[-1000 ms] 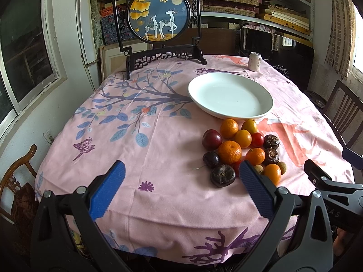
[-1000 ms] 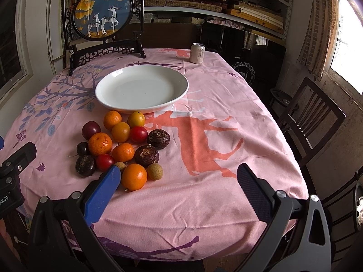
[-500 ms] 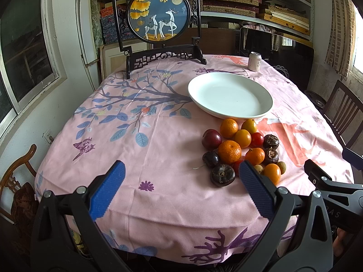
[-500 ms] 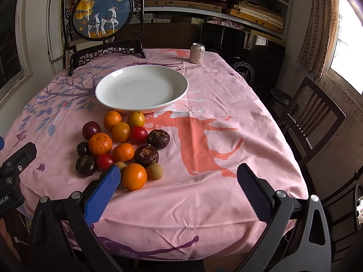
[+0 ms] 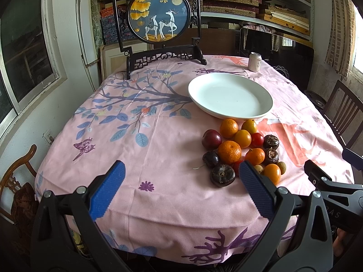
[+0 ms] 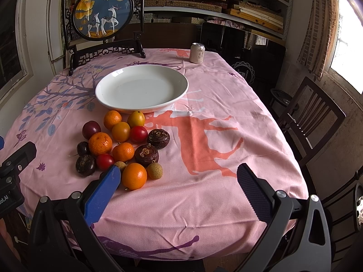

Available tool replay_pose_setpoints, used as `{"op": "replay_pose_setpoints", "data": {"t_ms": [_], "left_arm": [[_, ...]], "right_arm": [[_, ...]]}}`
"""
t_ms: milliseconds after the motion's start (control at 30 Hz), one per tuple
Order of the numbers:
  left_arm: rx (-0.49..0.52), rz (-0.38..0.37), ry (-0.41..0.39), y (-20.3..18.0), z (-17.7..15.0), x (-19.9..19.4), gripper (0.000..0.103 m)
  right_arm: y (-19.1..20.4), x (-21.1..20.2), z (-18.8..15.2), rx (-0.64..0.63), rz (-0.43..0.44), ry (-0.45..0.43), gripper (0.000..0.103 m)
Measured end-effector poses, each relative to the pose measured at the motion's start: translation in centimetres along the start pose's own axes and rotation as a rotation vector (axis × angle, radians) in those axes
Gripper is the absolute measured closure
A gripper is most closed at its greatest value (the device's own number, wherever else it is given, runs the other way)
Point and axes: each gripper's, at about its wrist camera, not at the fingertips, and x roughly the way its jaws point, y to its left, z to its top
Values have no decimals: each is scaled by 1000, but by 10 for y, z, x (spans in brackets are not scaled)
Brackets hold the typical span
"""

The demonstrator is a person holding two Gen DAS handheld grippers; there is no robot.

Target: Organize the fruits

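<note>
Fruits (image 6: 118, 145) are sitting clustered near the empty white plate (image 6: 179, 93), small, round, likely roll-prone, so we are judging a gentle mid-body grasp, both the left gripper (image 5: 179, 183) and right gripper (image 6: 179, 183) gaping wide, empty

A pink printed tablecloth (image 6: 226, 104) covers the table. A drink can (image 6: 197, 53) stands at one o'clock, a round deer-painting screen (image 6: 103, 11) at eleven o'clock. A wooden chair (image 6: 310, 122) sits at three o'clock.

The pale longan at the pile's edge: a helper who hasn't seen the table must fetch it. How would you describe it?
Start at the white plate; the fruit pile lies on the tablecloth just in front of it. At the pile's near right corner, beside the nearest orange, sits the longan: small, round, dull yellowish-tan, paler than its neighbours.
</note>
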Motion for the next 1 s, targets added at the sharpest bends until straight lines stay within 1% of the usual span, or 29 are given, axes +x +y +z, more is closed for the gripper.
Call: {"op": "replay_pose_setpoints", "data": {"t_ms": [600, 733, 833, 867, 933, 1000], "left_arm": [[-3, 2, -1, 2, -2, -1, 2], [0, -1, 9, 5, -3, 1, 2], [-6, 3, 19, 16, -10, 4, 2], [-7, 11, 22, 20, -13, 6, 2], [-11, 30, 36, 28, -18, 11, 2], [-15, 36, 50, 31, -23, 16, 2]], "right_arm": [[0, 1, -1, -2, 0, 1, 1], [-1, 3, -3, -5, 10, 1, 1], [-2, 8, -13, -47, 58, 24, 1], [-2, 10, -22, -68, 92, 30, 1], [-8, 11, -28, -65, 179, 19, 2], [-5, 16, -32, -53, 249, 21, 16]]}}
